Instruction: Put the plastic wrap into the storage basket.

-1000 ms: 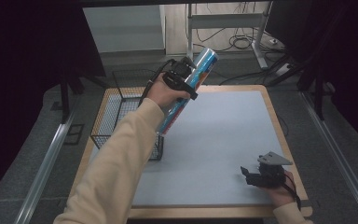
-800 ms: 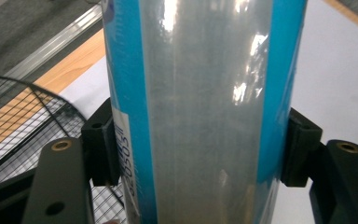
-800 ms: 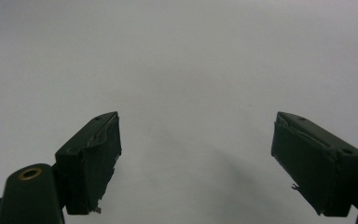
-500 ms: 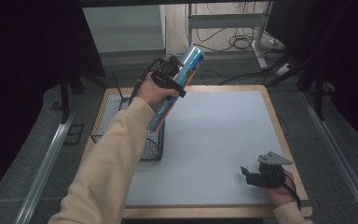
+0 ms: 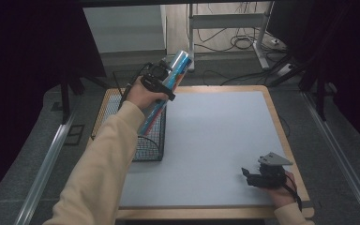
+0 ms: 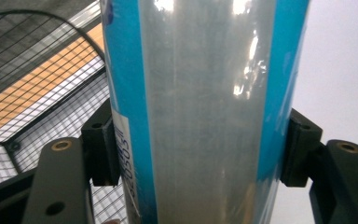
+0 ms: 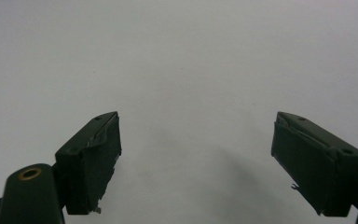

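A long blue and silver tube (image 5: 166, 89) hangs tilted in the air, its top leaning to the right, with my left gripper (image 5: 161, 78) shut on its upper half. Its lower end dips over the right rim of the black wire basket (image 5: 147, 147) at the table's left side. In the left gripper view the tube (image 6: 200, 107) stands between the two black pads (image 6: 103, 147), which press on both its sides. Near the table's front right corner my right gripper (image 5: 248, 177) rests low over the mat, open, and its pads (image 7: 95, 158) stand wide apart with nothing between them.
A pale grey mat (image 5: 215, 140) covers the wooden table (image 5: 281, 126). Behind the table are a metal stand (image 5: 225, 21) and loose cables (image 5: 243, 44) on the floor. Dark curtains close in on both sides.
My left hand has carried the tube leftward and a little lower, from over the mat's back edge to above the basket. The right gripper has stayed put.
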### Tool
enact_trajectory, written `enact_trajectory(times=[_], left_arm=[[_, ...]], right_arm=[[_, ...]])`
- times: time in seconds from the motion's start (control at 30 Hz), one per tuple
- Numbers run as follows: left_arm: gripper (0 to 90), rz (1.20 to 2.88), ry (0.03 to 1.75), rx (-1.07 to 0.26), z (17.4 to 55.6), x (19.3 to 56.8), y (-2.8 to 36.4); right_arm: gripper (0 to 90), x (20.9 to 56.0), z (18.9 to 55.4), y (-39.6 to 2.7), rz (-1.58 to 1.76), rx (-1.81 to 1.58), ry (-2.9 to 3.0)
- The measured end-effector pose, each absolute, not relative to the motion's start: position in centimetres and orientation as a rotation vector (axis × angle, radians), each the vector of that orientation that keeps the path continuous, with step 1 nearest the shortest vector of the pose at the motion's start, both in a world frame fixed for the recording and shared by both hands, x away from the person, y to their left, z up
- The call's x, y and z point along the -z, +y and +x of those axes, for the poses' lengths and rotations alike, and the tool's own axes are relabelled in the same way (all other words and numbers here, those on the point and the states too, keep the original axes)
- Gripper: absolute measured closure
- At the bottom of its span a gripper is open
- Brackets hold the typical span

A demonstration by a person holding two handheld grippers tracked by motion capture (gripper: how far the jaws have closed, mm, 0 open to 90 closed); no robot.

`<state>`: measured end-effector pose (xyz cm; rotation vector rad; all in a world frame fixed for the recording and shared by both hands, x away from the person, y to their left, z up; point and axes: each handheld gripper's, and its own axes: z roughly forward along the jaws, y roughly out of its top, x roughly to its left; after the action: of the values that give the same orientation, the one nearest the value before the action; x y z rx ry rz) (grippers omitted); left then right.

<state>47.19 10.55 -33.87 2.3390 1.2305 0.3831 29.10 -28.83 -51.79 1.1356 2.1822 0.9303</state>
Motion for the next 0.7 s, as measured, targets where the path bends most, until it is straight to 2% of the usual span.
enact_trajectory(times=[0.7], left_arm=[[31.9,2.342,1.331,-0.375,48.1,36.9,13.7]], right_arm=[[16.3,51.8,29.1,-28.9,1.135,-0.926,2.183]])
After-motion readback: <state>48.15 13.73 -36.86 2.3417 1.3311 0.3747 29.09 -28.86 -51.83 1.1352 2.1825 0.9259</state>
